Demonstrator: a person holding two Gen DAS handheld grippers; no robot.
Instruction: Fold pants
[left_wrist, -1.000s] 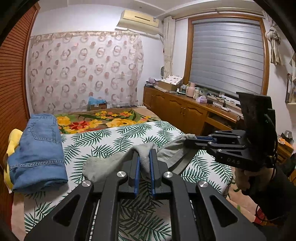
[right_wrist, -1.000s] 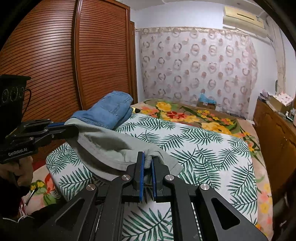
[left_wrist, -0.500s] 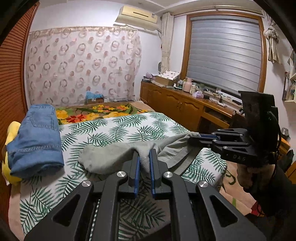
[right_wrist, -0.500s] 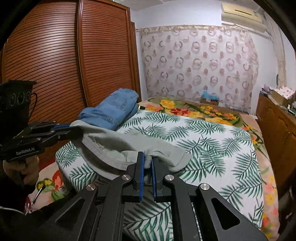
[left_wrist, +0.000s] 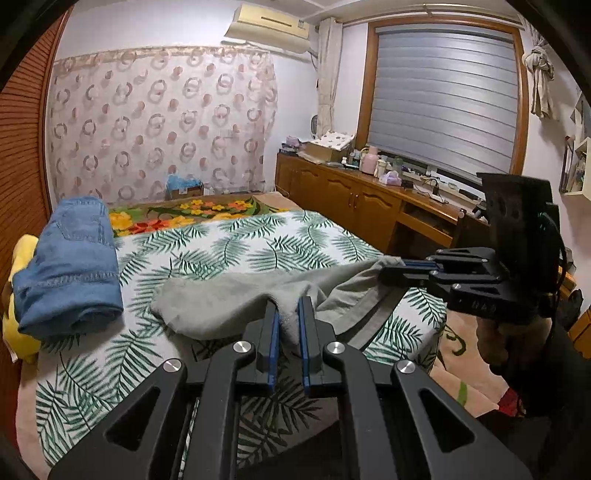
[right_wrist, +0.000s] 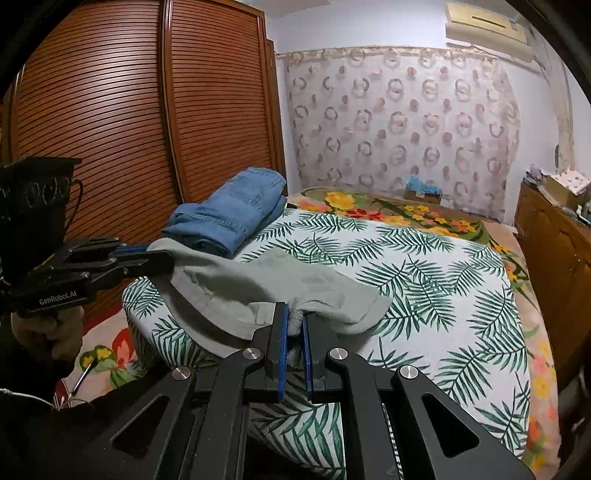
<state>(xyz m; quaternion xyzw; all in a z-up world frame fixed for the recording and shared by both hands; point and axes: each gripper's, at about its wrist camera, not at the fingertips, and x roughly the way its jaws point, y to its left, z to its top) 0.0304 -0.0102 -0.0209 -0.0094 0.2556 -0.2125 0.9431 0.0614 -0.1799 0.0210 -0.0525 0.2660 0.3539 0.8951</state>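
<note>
Grey-green pants (left_wrist: 229, 295) (right_wrist: 258, 284) lie across the near end of the bed, stretched between my two grippers. My left gripper (left_wrist: 287, 310) is shut on a pinch of the fabric at one corner; from the right wrist view it shows at the left (right_wrist: 155, 254). The right gripper (right_wrist: 293, 314) is shut on the other corner and appears at the right of the left wrist view (left_wrist: 391, 267). The held edge hangs slightly above the leaf-print sheet; the far part of the pants rests on it.
Folded blue jeans (left_wrist: 70, 266) (right_wrist: 229, 218) sit on the bed's far left side, over something yellow (left_wrist: 22, 258). The leaf-print bed (left_wrist: 258, 240) fills the middle. A slatted wardrobe (right_wrist: 110, 129) stands left, wooden cabinets (left_wrist: 351, 206) right.
Both grippers have drawn back toward the foot of the bed and dropped a little, pulling the grey pants nearer the edge. Both grips are unchanged.
</note>
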